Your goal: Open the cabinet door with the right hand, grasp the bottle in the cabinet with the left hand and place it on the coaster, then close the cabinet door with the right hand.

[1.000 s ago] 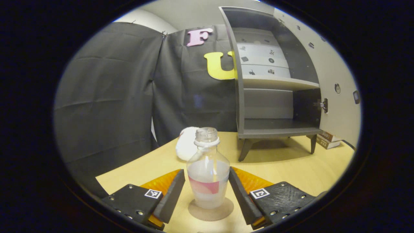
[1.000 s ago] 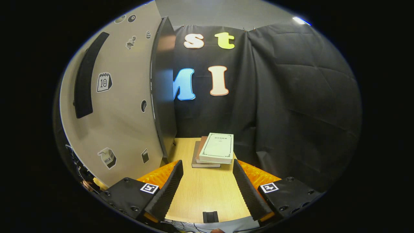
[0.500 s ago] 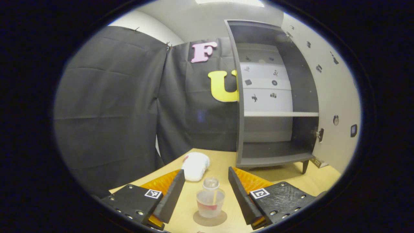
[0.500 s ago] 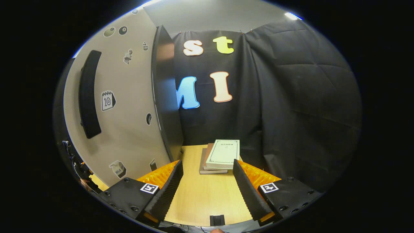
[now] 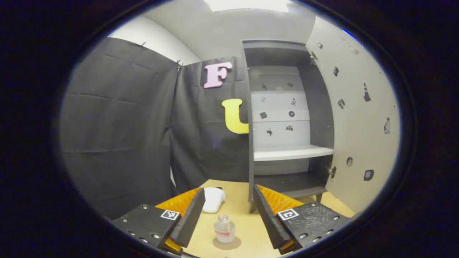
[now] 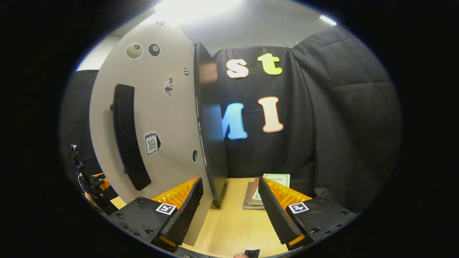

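L tongs (image 5: 226, 211) spread wide, nothing between the fingers, held above the bench (image 5: 247, 243). In left gripper view the bottle (image 5: 225, 228) stands upright on the round brown coaster (image 5: 226, 244), low between the two fingers but well below and apart from them; clear bottle w/ some liquid and a reddish label, cap end up. A white cloth-like lump (image 5: 213, 199) lies on the bench just beyond the bottle, near the L finger tip. Behind it the cabinet (image 5: 287, 118) stands on short legs, dark inside w/ a white shelf (image 5: 292, 153) across the middle; its door (image 5: 358, 118) is swung open to the right, pale w/ small stickers. R tongs (image 6: 230, 208) also spread, gripping nothing. In right gripper view the cabinet door (image 6: 154, 118) is close on the left, outer face showing a long dark handle (image 6: 129, 136) and stickers; door edge runs down just past the left finger tip. A stack of books (image 6: 260, 191) sits on the bench beyond, partly hidden by the right finger.
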